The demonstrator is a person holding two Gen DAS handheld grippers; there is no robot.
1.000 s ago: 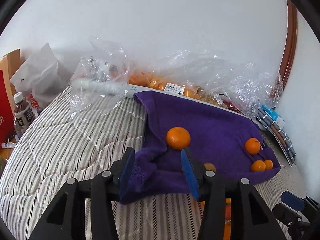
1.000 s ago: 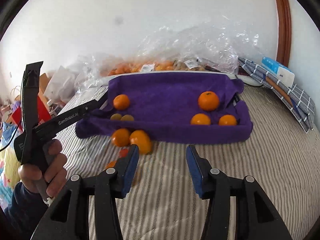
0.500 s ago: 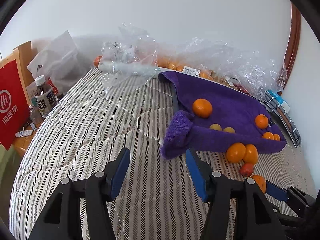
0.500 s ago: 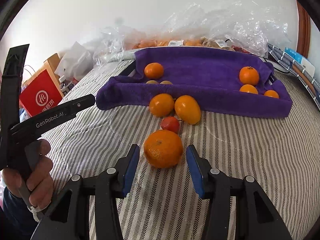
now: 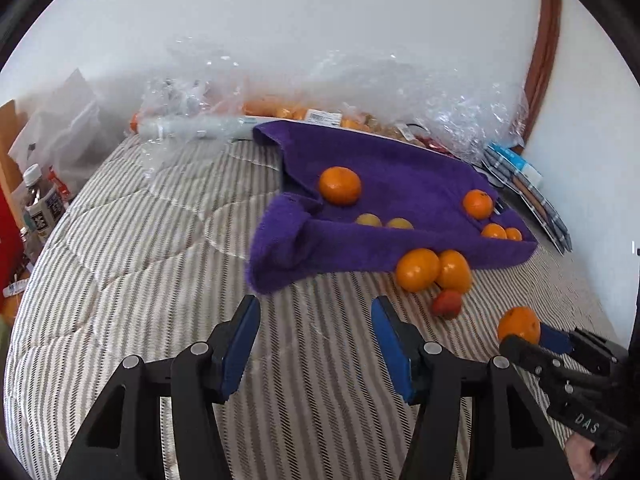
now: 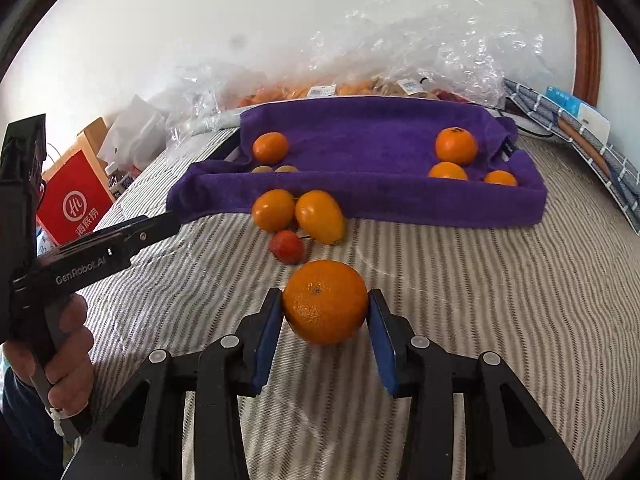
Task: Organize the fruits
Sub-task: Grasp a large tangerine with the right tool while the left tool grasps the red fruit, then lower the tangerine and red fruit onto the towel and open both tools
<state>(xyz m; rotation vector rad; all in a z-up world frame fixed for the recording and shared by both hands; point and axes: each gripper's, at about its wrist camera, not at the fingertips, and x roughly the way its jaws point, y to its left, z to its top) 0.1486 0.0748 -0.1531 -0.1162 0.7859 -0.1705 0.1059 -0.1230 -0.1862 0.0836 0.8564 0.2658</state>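
Note:
In the right wrist view, a large orange (image 6: 320,312) sits between the blue pads of my right gripper (image 6: 325,300), just above the striped bed cover. The jaws are closing and both pads touch its sides. Two more oranges (image 6: 274,210) (image 6: 320,216) and a small red fruit (image 6: 286,246) lie ahead, against the purple towel-lined tray (image 6: 360,204). Several oranges (image 6: 456,146) and two small yellow fruits (image 6: 286,168) rest inside it. My left gripper (image 5: 315,304) hovers open and empty over the cover, short of the towel's left corner (image 5: 276,256).
Crinkled clear plastic bags (image 6: 440,52) holding more fruit line the wall behind the tray. A folded checked cloth and a blue box (image 6: 576,108) lie at the right. A red paper bag (image 6: 76,200) and bottles (image 5: 40,204) stand off the bed's left edge.
My right gripper came down over the large orange and closed its pads onto it. The left gripper drew back from the towel, which now lies farther ahead, and its jaws stand wider.

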